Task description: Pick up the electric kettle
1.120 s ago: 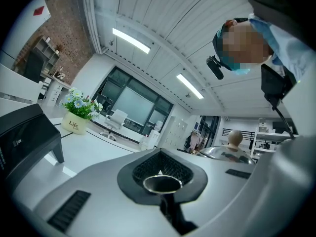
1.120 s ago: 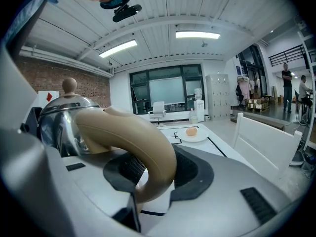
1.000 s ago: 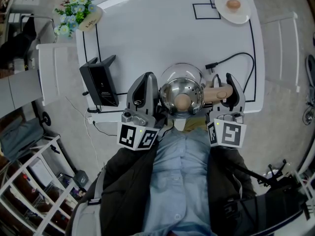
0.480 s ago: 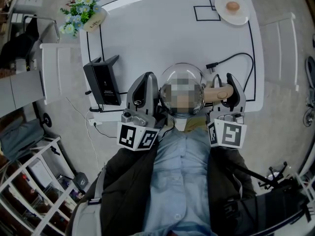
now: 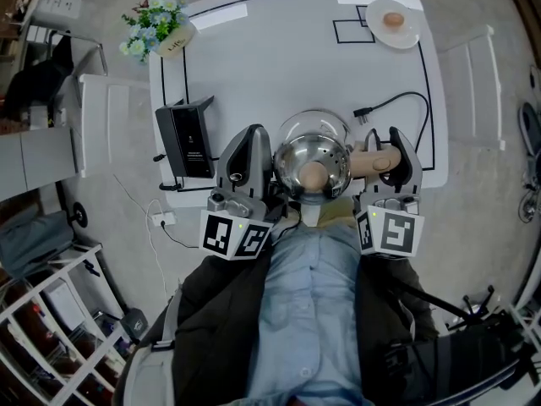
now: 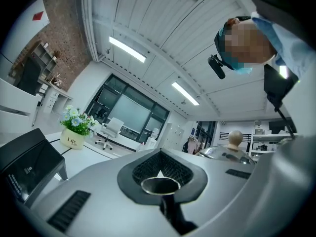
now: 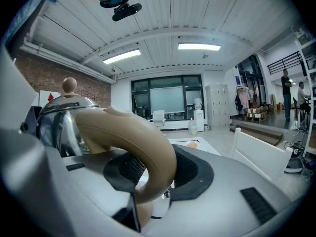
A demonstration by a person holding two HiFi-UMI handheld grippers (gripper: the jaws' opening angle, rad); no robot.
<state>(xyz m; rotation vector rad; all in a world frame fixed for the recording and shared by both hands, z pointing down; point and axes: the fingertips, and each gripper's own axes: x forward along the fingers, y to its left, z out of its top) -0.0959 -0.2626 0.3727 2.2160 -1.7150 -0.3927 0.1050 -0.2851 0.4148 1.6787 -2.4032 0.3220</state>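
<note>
**Q:** Where is the electric kettle?

**A:** The steel electric kettle [image 5: 313, 166], with a tan knob on its lid, is held close to the person's chest above the near edge of the white table [image 5: 279, 66]. Its beige handle [image 7: 143, 147] points to the person's right.

**Q:** What has hold of it?

**A:** The right gripper [image 5: 387, 161]. Its jaws stand partway apart, clamped on the handle, which curves down between the pads in the right gripper view. The left gripper [image 5: 250, 146] lies just beside the kettle's other flank, its jaws closed together on nothing. Whether it touches the steel cannot be told.

**Q:** And around it?

**A:** A round base [image 5: 314, 123] shows on the table just beyond the kettle, and a black cord [image 5: 393, 101] loops beside it toward the right edge. A black box [image 5: 188, 139] stands near the table's left edge. A pot of flowers [image 5: 159, 32] sits at the far left corner. A plate [image 5: 393, 24] with one small brownish item sits at the far right corner.
</note>
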